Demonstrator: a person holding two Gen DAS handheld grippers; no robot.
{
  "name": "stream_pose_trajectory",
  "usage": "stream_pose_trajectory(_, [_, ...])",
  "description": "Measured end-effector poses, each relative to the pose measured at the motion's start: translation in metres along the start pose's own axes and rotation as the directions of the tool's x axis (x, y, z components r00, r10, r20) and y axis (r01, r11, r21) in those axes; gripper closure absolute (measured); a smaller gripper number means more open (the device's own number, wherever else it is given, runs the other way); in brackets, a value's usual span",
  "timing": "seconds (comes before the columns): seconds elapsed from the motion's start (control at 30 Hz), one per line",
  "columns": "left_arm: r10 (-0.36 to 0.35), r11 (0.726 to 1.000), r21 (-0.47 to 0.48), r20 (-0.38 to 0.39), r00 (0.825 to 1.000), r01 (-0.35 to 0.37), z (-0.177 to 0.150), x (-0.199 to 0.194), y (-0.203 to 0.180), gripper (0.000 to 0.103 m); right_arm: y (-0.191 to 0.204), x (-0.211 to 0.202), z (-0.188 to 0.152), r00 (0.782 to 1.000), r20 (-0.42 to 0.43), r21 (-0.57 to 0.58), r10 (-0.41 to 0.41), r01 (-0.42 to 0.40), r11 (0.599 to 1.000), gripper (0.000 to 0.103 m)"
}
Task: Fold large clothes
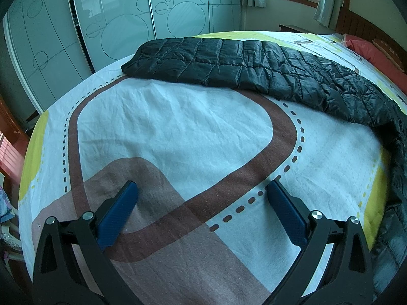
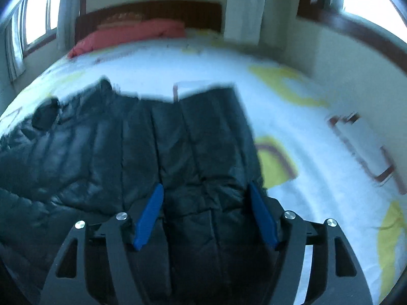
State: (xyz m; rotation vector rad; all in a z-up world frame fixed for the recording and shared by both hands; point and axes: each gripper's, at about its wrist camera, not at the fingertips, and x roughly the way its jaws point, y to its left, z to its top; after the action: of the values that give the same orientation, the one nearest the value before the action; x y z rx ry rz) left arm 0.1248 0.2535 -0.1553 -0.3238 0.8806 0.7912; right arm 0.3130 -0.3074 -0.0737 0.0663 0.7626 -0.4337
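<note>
Jacket [image 1: 254, 68]: black quilted, lies on the bed [image 1: 178, 127], well ahead of the left tongs [image 1: 202, 190] and off to their right. Its long axis runs across that view, from a folded end at far left-centre round to the right edge of the bed, where it drapes down.

Left tongs: released, jaws wide, nothing between them, only patterned bedsheet [image 1: 152, 117] below. Well apart from the jacket.

Right tongs [image 2: 206, 190]: spread about halfway, directly over the jacket [image 2: 127, 152], quilted fabric showing between and beneath the blue pads [image 2: 150, 216]. Pads don't appear to press on the fabric, so I read it as released, not grasping. Frame is motion-blurred, so contact is hard to confirm.

Key relation: right hand is clearly the nearer one. From it the jacket runs straight ahead toward the headboard [image 2: 150, 12] and spreads to the left. Jacket's right edge sits just beyond the right finger. My guess is the next grab falls to the right tongs on that near edge or hem, left has to travel across first.

View differences: left wrist gives the jacket's whole outline plus the wardrobe doors [image 1: 114, 25]. Right wrist gives only the near portion close up, plus the red pillow [image 2: 127, 35] and what looks like a sleeve end [image 2: 47, 113] at far left, too blurred to be sure.
</note>
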Motion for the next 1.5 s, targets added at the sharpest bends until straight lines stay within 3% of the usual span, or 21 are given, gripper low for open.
stream_pose_trajectory(0.07, [-0.001,1.0,-0.001,0.0,1.0,0.001,0.0,0.0,0.001,0.002,0.001,-0.016,0.002,0.999,0.043,0.023,0.027,-0.028,0.999,0.034])
stream_pose_trajectory(0.1, [-0.002,1.0,-0.002,-0.001,1.0,0.002,0.0,0.0,0.0,0.002,0.005,-0.02,0.002,0.996,0.045,0.029,0.079,-0.08,0.996,0.034])
stream_pose_trajectory(0.2, [-0.002,1.0,-0.001,-0.001,1.0,0.002,0.0,0.0,0.0,0.002,0.017,0.0,-0.003,0.982,-0.055,0.026,0.182,-0.181,0.983,0.034])
stream_pose_trajectory(0.3, [-0.003,1.0,-0.002,-0.001,1.0,0.003,0.0,0.0,0.0,0.002,0.025,0.034,-0.016,0.968,-0.17,0.006,0.185,-0.187,0.982,0.034])
stream_pose_trajectory(0.5, [-0.011,1.0,-0.006,-0.009,1.0,0.011,0.001,-0.001,0.001,0.002,0.03,0.01,-0.013,0.982,-0.092,-0.023,0.164,-0.167,0.986,0.034])
stream_pose_trajectory(0.57, [-0.026,1.0,-0.015,-0.02,0.999,0.026,0.004,-0.002,0.004,0.002,0.033,0.024,-0.023,0.975,-0.145,-0.022,0.17,-0.175,0.984,0.034])
stream_pose_trajectory(0.63, [-0.073,0.996,-0.05,-0.029,0.997,0.072,0.01,-0.003,0.011,0.002,0.038,0.023,-0.022,0.977,-0.14,-0.028,0.163,-0.168,0.985,0.034])
stream_pose_trajectory(0.7, [-0.168,0.977,-0.133,-0.001,0.986,0.167,0.021,-0.004,0.027,0.002,0.04,0.022,-0.023,0.979,-0.137,-0.038,0.153,-0.159,0.986,0.034])
stream_pose_trajectory(0.87, [-0.297,0.91,-0.291,0.037,0.954,0.295,0.054,0.023,0.061,0.002,0.039,0.021,-0.025,0.979,-0.13,-0.036,0.155,-0.16,0.986,0.034])
stream_pose_trajectory(1.0, [-0.315,0.863,-0.385,0.099,0.944,0.328,0.083,0.056,0.086,0.002,0.04,0.02,-0.026,0.979,-0.128,-0.032,0.16,-0.165,0.986,0.034])
stream_pose_trajectory(1.13, [-0.304,0.835,-0.428,0.165,0.938,0.346,0.104,0.08,0.1,0.002,0.039,0.02,-0.026,0.979,-0.124,-0.033,0.16,-0.165,0.986,0.033])
stream_pose_trajectory(1.3, [-0.243,0.801,-0.514,0.19,0.951,0.307,0.124,0.097,0.114,0.031,0.038,0.021,-0.026,0.979,-0.123,-0.035,0.161,-0.167,0.985,0.033])
stream_pose_trajectory(1.4, [-0.189,0.809,-0.527,0.184,0.965,0.259,0.132,0.098,0.118,0.057,0.038,0.021,-0.026,0.979,-0.122,-0.036,0.161,-0.167,0.985,0.033])
stream_pose_trajectory(1.47, [-0.198,0.814,-0.514,0.196,0.961,0.272,0.135,0.1,0.122,0.088,0.038,0.021,-0.026,0.979,-0.122,-0.037,0.161,-0.166,0.985,0.033])
stream_pose_trajectory(1.5, [-0.221,0.812,-0.506,0.195,0.956,0.291,0.136,0.101,0.122,0.093,0.038,0.021,-0.026,0.98,-0.12,-0.038,0.16,-0.166,0.985,0.033])
